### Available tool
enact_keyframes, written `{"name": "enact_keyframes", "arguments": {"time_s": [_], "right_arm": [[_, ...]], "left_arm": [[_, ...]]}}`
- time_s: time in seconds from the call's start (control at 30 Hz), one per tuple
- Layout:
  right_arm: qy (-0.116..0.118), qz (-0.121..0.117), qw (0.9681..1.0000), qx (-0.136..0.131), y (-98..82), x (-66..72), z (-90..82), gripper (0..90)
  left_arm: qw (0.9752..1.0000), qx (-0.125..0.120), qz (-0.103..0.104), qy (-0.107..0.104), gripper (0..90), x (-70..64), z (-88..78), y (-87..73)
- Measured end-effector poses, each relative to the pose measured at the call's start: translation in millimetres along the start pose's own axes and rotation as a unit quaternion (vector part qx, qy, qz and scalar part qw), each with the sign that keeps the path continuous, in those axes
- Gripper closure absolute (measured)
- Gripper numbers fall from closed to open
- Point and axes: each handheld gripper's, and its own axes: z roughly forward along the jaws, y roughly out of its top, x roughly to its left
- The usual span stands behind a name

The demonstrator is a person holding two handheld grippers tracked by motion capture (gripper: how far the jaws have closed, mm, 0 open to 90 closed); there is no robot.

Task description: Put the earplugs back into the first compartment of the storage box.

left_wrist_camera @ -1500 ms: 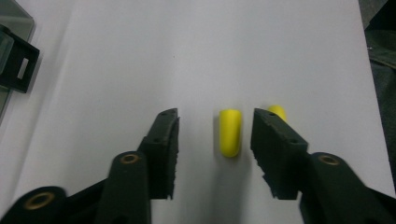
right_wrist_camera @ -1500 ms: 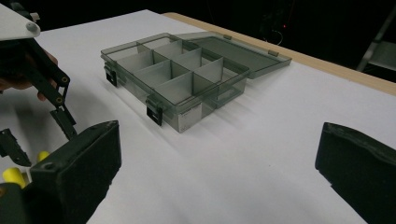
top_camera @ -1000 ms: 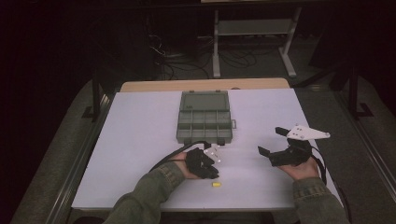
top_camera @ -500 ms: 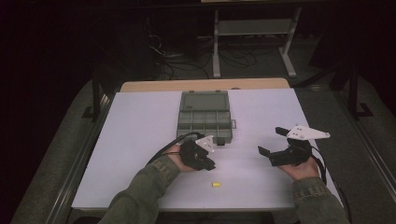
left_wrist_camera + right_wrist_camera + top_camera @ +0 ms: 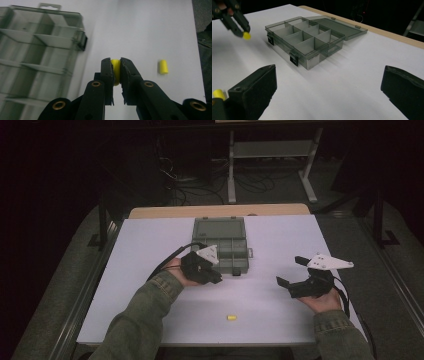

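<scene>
A grey clear organizer box lies open at the middle of the white table, its lid folded back on the far side. My left gripper hovers just in front of the box's near left corner, shut on a small yellow cylinder. The right gripper view shows that cylinder held above the table beside the box. A second yellow cylinder lies on the table near the front edge. My right gripper rests at the right, jaws wide open and empty.
The box's compartments look empty. The white table top has a wooden strip along its far edge. Dark floor, cables and a metal stand lie beyond the table.
My left gripper has lifted and moved away from the front edge toward the box, carrying one yellow cylinder. The other cylinder stays on the table. The right gripper has not moved.
</scene>
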Motion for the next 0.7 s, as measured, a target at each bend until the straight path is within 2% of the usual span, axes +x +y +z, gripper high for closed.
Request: {"name": "enact_keyframes", "arguments": {"time_s": [0.2, 0.4, 0.7], "right_arm": [[0.0, 0.001, 1.0, 0.0, -0.1, -0.3, 0.1, 0.0], [0.001, -0.001, 1.0, 0.0, -0.1, -0.4, 0.4, 0.0], [0.001, 0.0, 1.0, 0.001, -0.1, -0.1, 0.7, 0.0]], "left_arm": [[0.9997, -0.001, -0.008, 0.022, 80.8, 16.8, -20.4, 2.2], [0.9993, 0.001, -0.013, 0.036, 80.8, 28.3, -33.5, 4.1], [0.9984, -0.004, -0.024, 0.051, 82.2, 48.1, -36.0, -0.8]]}}
